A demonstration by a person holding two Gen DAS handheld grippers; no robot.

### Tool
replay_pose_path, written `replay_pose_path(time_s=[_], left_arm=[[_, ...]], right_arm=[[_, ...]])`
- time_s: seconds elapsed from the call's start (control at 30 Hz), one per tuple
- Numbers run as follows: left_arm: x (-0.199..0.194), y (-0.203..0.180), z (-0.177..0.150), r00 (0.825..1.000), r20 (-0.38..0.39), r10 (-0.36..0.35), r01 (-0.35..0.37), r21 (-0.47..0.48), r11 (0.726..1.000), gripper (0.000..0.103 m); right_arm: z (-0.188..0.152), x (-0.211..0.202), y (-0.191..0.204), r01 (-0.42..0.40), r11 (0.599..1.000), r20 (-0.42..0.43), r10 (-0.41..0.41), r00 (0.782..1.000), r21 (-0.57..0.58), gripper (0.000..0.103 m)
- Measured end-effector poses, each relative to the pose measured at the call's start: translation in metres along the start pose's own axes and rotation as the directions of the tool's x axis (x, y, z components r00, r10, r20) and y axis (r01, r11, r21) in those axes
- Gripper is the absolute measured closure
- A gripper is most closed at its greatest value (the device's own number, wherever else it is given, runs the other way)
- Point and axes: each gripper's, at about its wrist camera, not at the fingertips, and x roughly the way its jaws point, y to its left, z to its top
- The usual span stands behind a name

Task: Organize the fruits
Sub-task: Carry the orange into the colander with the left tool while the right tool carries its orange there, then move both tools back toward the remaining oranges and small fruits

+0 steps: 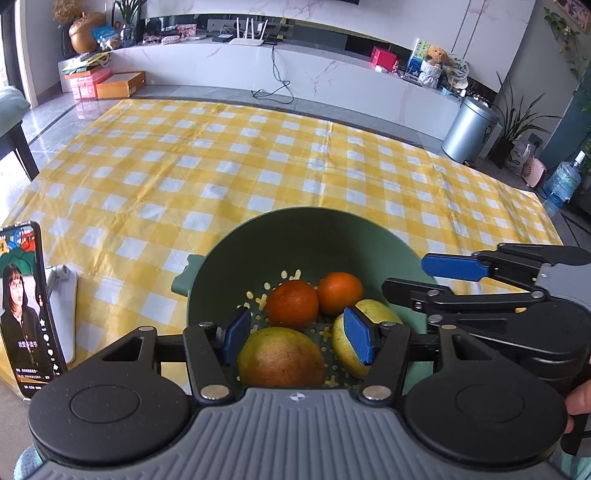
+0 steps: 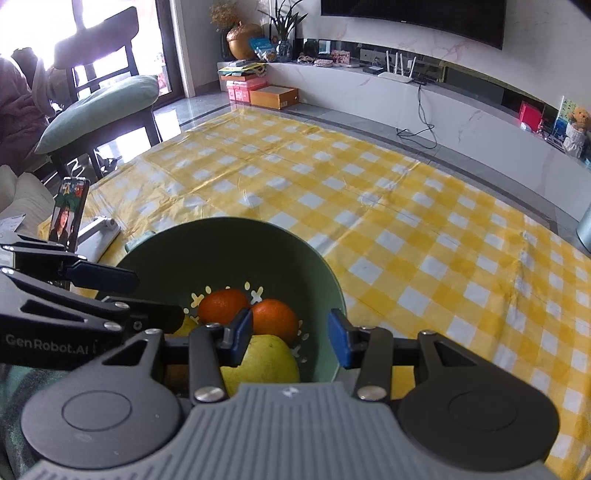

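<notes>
- While both cameras look down into the green colander bowl on the yellow checked cloth, each shows a different share of the fruit: the left wrist view shows all 4 pieces, 2 oranges side by side at the back, a reddish-green mango at the front and a yellow-green pear to its right.
- The right wrist view shows both oranges and the pear clearly, but the mango is almost wholly hidden behind the other tool.
- The left gripper hangs over the bowl with its fingers moderately wide; the mango lies in the gap below them, and the right blue pad overlaps the pear, though I cannot tell whether it touches.
- The right gripper stands with its fingers apart and nothing between them, straddling the bowl's near right rim; its left pad sits in front of the pear.
- Only the right wrist view shows a chair with a green cushion, the television and the lettering "GenRobot.AI" on the left tool's body.
- Only the left wrist view shows the metal bin, the water bottle and a fingertip at the right edge.
- A phone on a white stand plays a video in both views; its captions are too small to read.
</notes>
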Motion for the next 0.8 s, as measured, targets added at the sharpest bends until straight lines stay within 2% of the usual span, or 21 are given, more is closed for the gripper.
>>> replay_pose_path(time_s=[0.17, 0.27, 0.4, 0.6, 0.8], left_arm=[[-0.014, -0.019, -0.001, 0.998, 0.041, -0.042, 0.040, 0.046, 0.998, 0.035], [-0.021, -0.034, -0.002, 0.995, 0.061, -0.084, 0.079, 0.087, 0.993, 0.035], [-0.026, -0.057, -0.008, 0.987, 0.066, -0.148, 0.137, 0.142, 0.980, 0.035], [-0.028, -0.089, -0.020, 0.969, 0.048, -0.240, 0.224, 0.223, 0.949, 0.035], [-0.023, -0.116, -0.035, 0.958, 0.010, -0.288, 0.271, 0.306, 0.913, 0.035]], right_arm=[[-0.012, -0.038, -0.012, 0.040, 0.997, 0.036, -0.043, 0.998, 0.070, 0.059], [-0.027, -0.062, -0.022, 0.080, 0.988, 0.051, -0.087, 0.995, 0.129, 0.050], [-0.055, -0.090, -0.036, 0.129, 0.969, 0.066, -0.146, 0.987, 0.211, 0.050], [-0.094, -0.123, -0.057, 0.198, 0.934, 0.066, -0.226, 0.972, 0.297, 0.049], [-0.123, -0.144, -0.076, 0.268, 0.900, 0.050, -0.302, 0.952, 0.343, 0.048]])
